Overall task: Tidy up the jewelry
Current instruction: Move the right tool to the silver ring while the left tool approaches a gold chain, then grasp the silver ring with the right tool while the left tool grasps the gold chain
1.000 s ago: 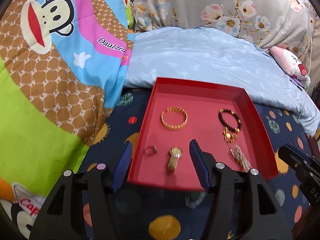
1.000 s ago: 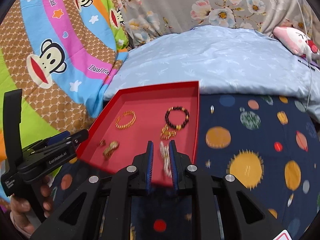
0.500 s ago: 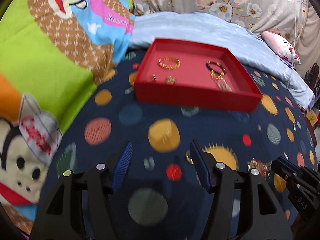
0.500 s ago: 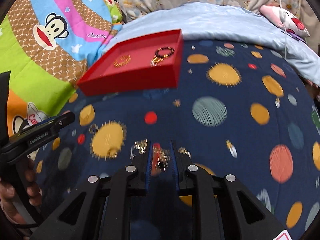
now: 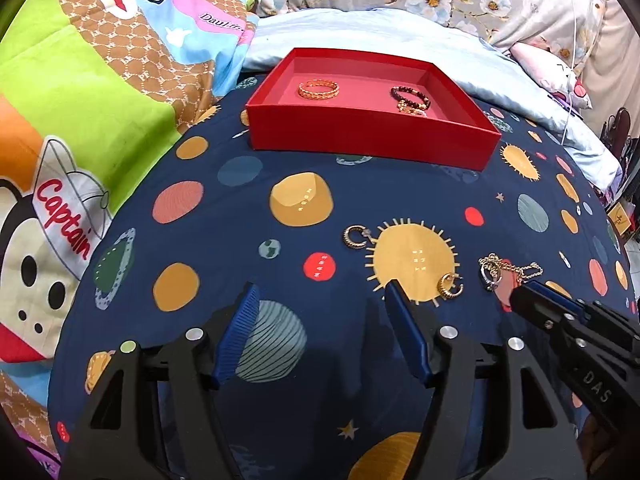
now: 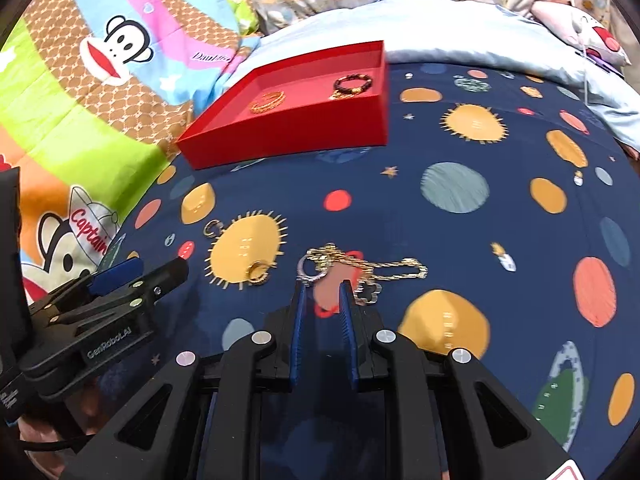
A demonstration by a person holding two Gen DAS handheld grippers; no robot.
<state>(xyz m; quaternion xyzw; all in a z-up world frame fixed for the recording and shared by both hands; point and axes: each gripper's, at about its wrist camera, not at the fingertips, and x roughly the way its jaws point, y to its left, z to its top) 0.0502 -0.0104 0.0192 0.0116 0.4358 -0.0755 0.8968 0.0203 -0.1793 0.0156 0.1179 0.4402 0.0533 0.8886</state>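
Your right gripper (image 6: pixel 322 285) hovers, jaws slightly parted, just short of the gold chain (image 6: pixel 374 266) on the bed; your left gripper (image 5: pixel 322 297) waits wide open and empty.

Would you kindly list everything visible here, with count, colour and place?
Tray: one, red, far on the bedspread.
Bangle: one, gold, tray's left.
Bead bracelet: one, dark, tray's right.
Hoop earrings: two, gold, bedspread, second nearer.
Chain: one, gold, with silver ring, before right tongs.
Bedspread: one, navy, planets.
Monkey blanket: one, multicoloured, left.
Left tongs: black and blue, open.
Right tongs: black and blue, slightly apart, empty.
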